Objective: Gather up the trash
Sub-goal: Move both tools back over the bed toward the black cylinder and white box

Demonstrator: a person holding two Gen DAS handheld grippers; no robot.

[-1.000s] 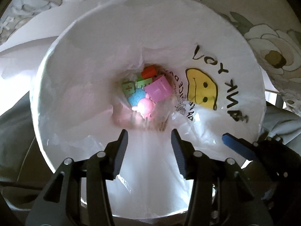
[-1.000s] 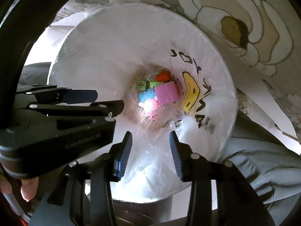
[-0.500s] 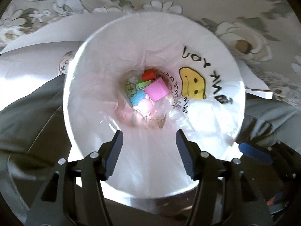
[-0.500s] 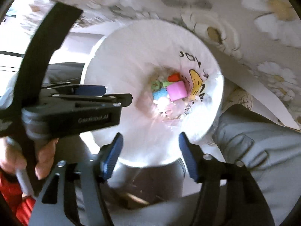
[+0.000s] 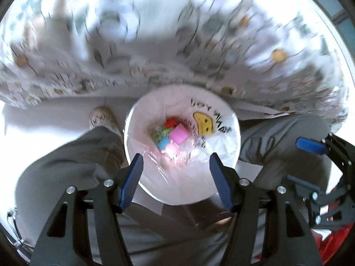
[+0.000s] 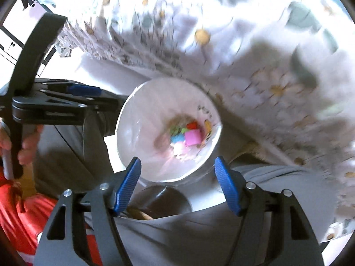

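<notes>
1. left gripper [image 5: 175, 165]: fingers spread apart, nothing between them; black frame, ribbed blue fingers [image 5: 133, 177]. it hovers over the bin, likely because its load is already dropped.
2. right gripper [image 6: 177, 169]: fingers likewise spread and bare; same black frame and blue ribbed pads. it sits above the near rim of the bin.
3. bin [image 5: 224, 161]: round, white, lined with a thin crinkled plastic bag [image 5: 155, 166] printed with a yellow smiley [image 5: 204, 123]; it stands just ahead of both sets of fingers, mouth up, on the floor between the person's legs, probably for easy dropping.
4. trash [image 5: 172, 133]: small bright pieces, pink, red, green and blue, blocky and plastic-looking, piled at the bottom of the bag, straight ahead between the fingertips.
5. trousers [image 5: 73, 159]: grey cloth, on either side of the bin.
6. flowered cloth [image 5: 177, 44]: beyond the bin, blurred; whether it covers a table cannot be told.
</notes>
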